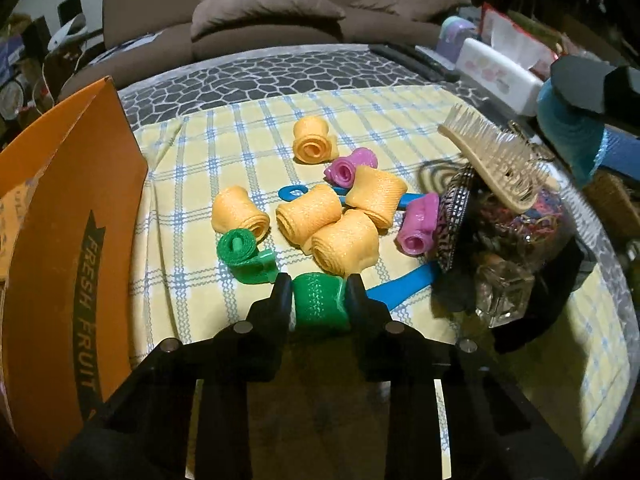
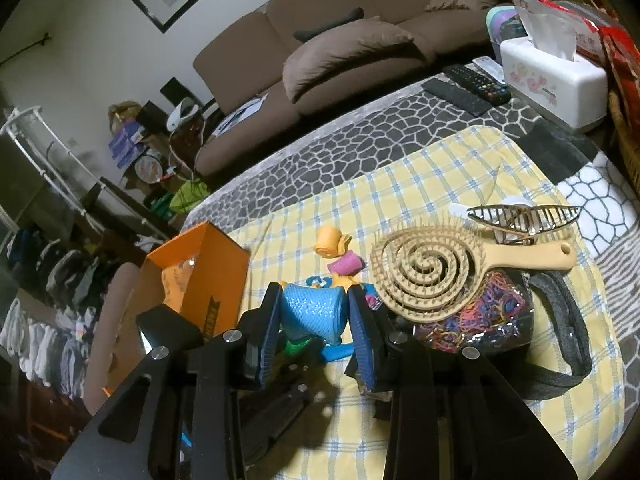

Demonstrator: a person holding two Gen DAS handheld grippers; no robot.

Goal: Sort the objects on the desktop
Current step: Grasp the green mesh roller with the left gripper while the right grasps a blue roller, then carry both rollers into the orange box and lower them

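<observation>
My left gripper [image 1: 320, 286] is shut on a green hair roller [image 1: 319, 301] low over the yellow checked cloth [image 1: 224, 148]. A second green roller [image 1: 244, 254] lies just left of it. Several orange rollers [image 1: 310, 216] and two pink rollers [image 1: 418, 226] lie in a heap behind. My right gripper [image 2: 313, 300] is shut on a blue roller [image 2: 312, 314], held above the cloth; that roller also shows at the right edge of the left wrist view [image 1: 568, 126]. An open orange box [image 2: 200, 268] stands at the left.
A beige spiral hairbrush [image 2: 424, 268] rests on a clear bag of coloured elastics [image 2: 480, 316]. A gold claw clip [image 2: 524, 214], a black felt strap [image 2: 568, 320], a tissue box [image 2: 556, 80] and remote controls [image 2: 476, 80] sit further right. A brown sofa [image 1: 264, 16] is behind the table.
</observation>
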